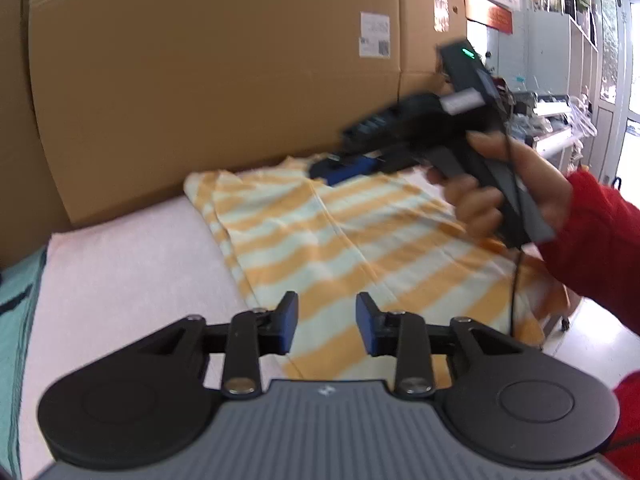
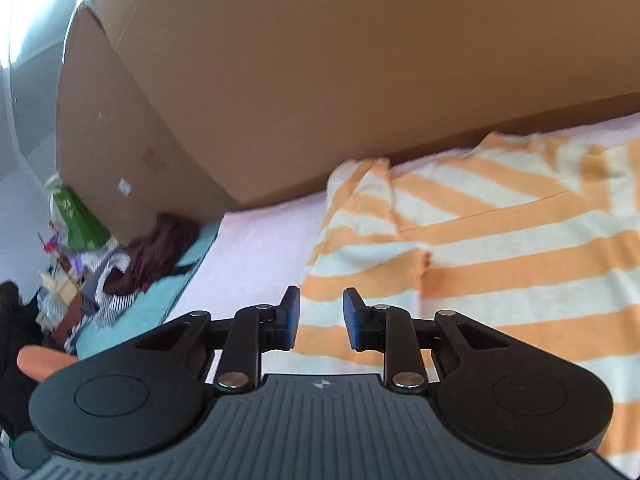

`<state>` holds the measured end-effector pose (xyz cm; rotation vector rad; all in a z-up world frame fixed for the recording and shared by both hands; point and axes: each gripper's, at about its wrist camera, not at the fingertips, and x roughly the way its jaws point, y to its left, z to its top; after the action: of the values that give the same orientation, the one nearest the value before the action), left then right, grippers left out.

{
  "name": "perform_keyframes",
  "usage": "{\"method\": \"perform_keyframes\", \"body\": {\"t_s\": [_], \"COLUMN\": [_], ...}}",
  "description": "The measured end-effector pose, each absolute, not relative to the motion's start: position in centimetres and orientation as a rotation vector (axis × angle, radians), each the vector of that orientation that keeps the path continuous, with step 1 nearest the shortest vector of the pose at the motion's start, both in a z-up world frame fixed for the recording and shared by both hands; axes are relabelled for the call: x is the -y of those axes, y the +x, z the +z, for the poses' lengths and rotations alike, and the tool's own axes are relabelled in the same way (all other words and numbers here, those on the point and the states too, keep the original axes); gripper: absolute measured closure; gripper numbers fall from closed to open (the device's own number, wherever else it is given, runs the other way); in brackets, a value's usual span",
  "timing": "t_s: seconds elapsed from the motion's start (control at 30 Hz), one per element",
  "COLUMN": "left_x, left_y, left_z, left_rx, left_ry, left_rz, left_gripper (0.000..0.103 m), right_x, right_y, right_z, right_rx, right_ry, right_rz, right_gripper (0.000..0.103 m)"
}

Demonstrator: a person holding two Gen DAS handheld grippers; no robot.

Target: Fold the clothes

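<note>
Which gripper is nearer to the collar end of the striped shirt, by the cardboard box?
Right. The right gripper hovers over the striped shirt at its far end by the cardboard box; the left gripper hangs open over the shirt's near edge.

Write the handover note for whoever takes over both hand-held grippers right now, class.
Left hand-held gripper: open, empty, above the shirt's near edge.
Right hand-held gripper: open, empty, above the shirt.
Striped orange-and-white T-shirt: spread on the pale pink cover, in front of the cardboard box; one side panel looks folded in.
Left: remaining folds; no grip yet.
</note>
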<state>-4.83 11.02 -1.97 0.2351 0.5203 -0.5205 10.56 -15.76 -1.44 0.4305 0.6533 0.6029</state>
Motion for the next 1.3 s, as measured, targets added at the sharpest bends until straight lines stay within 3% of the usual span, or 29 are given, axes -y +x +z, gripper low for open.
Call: {"method": "perform_keyframes", "body": {"t_s": [0.23, 0.37, 0.57, 0.8, 0.87, 0.93, 0.97, 1.03, 1.13, 1.27, 1.3], "left_x": [-6.6, -3.6, -2.8, -3.3, -2.6, -1.9, -1.6, -0.6, 0.0, -1.0, -1.4], "left_y": [2.3, 6.3, 13.3, 13.2, 13.0, 13.4, 14.0, 16.0, 18.7, 20.1, 20.1], "left_z": [-1.7, -3.1, -5.1, -5.5, -3.9, -2.5, -2.3, -2.8, -4.9, -6.6, -6.6], "left_rx": [-0.512, -0.516, -0.596, -0.570, -0.500, -0.445, -0.423, -0.449, -0.544, -0.602, -0.598], "left_ry": [0.312, 0.309, 0.238, 0.226, 0.249, 0.257, 0.251, 0.254, 0.201, 0.062, 0.037], "left_rz": [-0.458, -0.435, -0.397, -0.433, -0.444, -0.450, -0.462, -0.467, -0.471, -0.508, -0.513], "left_gripper": [0.066, 0.065, 0.065, 0.065, 0.059, 0.035, 0.035, 0.040, 0.062, 0.063, 0.059], "right_x": [26.7, 30.1, 29.4, 31.3, 31.8, 32.1, 32.0, 31.9, 31.9, 32.3, 32.8], "right_y": [6.4, 5.1, 6.0, 5.8, 5.7, 5.6, 5.6, 5.7, 6.0, 5.8, 5.8], "right_z": [-4.0, -6.1, -6.2, -7.2, -7.4, -7.4, -7.4, -7.4, -7.6, -6.9, -6.3], "right_rx": [-0.568, -0.554, -0.554, -0.526, -0.512, -0.501, -0.498, -0.501, -0.515, -0.535, -0.524], "right_ry": [0.504, 0.603, 0.569, 0.693, 0.736, 0.758, 0.758, 0.756, 0.762, 0.743, 0.731], "right_rz": [0.258, 0.199, 0.222, 0.241, 0.230, 0.203, 0.181, 0.146, 0.123, 0.102, 0.087], "right_gripper": [0.075, 0.087, 0.084, 0.082, 0.082, 0.082, 0.082, 0.082, 0.085, 0.084, 0.081]}}
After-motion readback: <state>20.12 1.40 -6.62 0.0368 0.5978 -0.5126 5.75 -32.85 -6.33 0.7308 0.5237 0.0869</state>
